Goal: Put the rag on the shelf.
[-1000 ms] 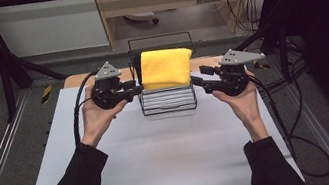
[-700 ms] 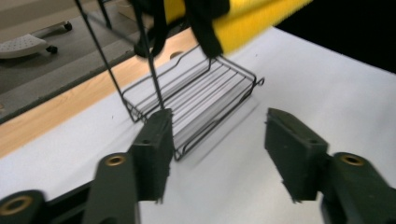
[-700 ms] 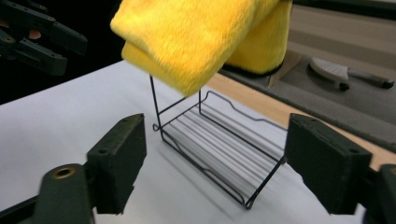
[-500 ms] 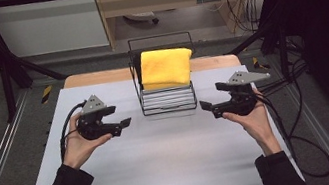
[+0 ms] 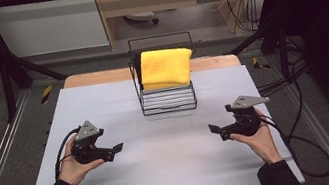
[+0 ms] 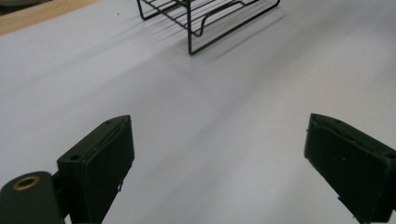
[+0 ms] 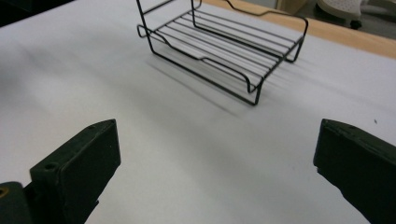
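The folded yellow cloth [image 5: 166, 68] is left draped over the black wire rack [image 5: 167, 99] at upper centre. Both claws, left [image 5: 117, 148] and right [image 5: 214, 129], have been drawn down to the table [image 5: 176, 171], jaws just opened wide and empty; placement appears finished.

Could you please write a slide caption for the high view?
Yellow folded cloth rests on the black wire rack; left gripper and right gripper, both open, flank it over the white table.

Rack cut off at the frame top

The black wire rack [image 6: 210, 18] loses its upper part in the left gripper view, its load unseen.
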The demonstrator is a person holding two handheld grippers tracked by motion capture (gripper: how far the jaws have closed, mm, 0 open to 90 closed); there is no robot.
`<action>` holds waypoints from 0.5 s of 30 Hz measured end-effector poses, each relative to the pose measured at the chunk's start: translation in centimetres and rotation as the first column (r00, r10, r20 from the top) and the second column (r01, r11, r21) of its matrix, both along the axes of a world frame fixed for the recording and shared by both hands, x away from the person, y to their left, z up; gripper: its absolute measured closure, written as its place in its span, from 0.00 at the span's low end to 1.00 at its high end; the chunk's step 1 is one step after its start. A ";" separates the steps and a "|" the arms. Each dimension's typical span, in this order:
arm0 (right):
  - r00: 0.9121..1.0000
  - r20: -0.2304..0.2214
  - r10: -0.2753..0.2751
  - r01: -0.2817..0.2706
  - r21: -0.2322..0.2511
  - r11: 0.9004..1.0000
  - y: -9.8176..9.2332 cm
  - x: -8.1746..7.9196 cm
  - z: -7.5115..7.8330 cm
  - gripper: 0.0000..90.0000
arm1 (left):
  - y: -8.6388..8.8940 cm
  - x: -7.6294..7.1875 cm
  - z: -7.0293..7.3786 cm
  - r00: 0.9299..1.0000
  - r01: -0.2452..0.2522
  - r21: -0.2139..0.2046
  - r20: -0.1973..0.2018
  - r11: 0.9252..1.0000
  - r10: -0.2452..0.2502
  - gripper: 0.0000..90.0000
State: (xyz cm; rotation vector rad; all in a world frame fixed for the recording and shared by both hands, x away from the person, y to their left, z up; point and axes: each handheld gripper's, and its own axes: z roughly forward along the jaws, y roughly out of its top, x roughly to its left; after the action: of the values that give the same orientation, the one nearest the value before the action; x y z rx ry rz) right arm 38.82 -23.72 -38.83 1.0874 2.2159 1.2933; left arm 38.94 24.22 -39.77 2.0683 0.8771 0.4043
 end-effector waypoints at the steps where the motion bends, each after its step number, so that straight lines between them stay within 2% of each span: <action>1: 1.000 -0.008 -0.002 0.002 0.000 1.000 -0.2 -0.1 -0.4 0.01 | 0.3 -0.1 -0.2 1.000 -0.005 -0.001 0.002 1.000 0.005 0.10; 4: 1.000 -0.028 -0.008 0.008 -0.002 1.000 -0.9 -0.5 -1.4 0.01 | 1.3 -0.6 -1.0 1.000 -0.031 -0.014 -0.003 0.999 0.031 0.10; 10: 0.998 -0.055 -0.034 0.034 0.004 0.999 -2.6 -1.2 -3.2 0.01 | 2.9 -1.3 -2.9 1.000 -0.029 -0.004 -0.007 1.000 0.029 0.10; 15: 0.996 -0.073 -0.043 0.042 -0.003 0.999 -3.7 -1.7 -4.4 0.01 | 3.7 -1.5 -3.4 0.999 -0.048 -0.005 0.000 0.999 0.048 0.10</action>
State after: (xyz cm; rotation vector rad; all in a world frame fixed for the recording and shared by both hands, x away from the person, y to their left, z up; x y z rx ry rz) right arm 37.07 -27.40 -43.21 1.1931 2.2330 1.2535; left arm 37.42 27.94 -43.20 2.0459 0.9291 0.4275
